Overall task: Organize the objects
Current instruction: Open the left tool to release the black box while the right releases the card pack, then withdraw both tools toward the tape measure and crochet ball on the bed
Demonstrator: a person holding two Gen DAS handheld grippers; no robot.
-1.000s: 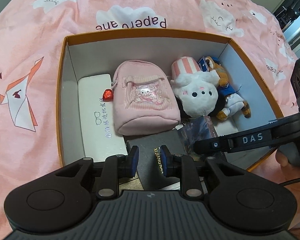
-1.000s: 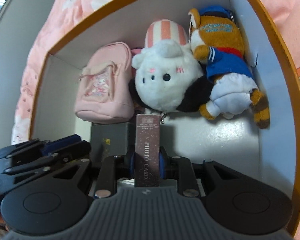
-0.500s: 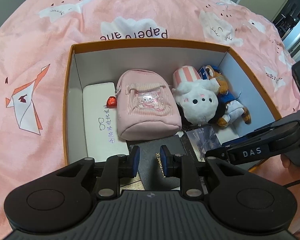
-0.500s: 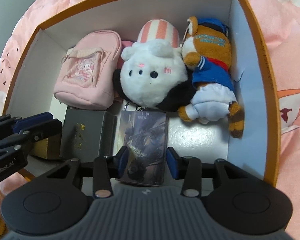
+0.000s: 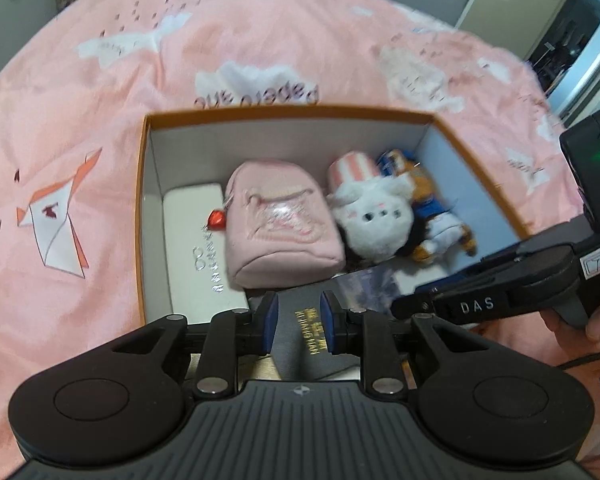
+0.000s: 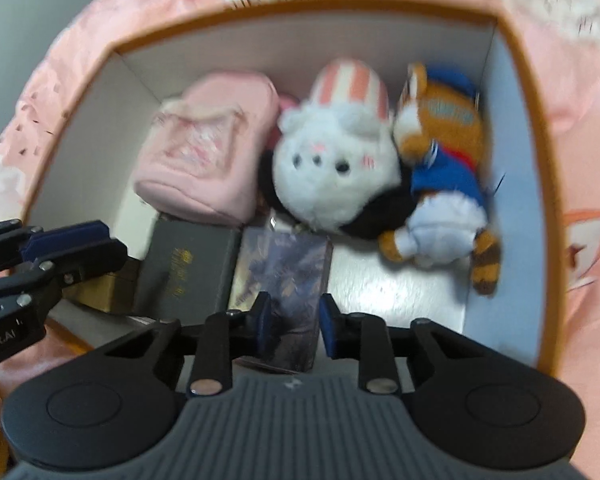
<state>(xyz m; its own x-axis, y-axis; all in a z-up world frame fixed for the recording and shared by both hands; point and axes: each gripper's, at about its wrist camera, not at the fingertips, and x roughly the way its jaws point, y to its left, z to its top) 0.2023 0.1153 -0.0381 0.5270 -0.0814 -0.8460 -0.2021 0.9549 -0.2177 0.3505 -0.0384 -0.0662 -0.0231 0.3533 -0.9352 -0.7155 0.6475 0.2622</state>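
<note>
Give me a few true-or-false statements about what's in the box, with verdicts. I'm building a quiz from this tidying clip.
1. The pink backpack lies inside the orange box. True.
2. The white plush wears a green hat. False: its hat is striped pink and white.
3. In the left wrist view, the white case lies left of the backpack. True.
4. The orange plush lies outside the box. False: it is inside, beside the white plush.
</note>
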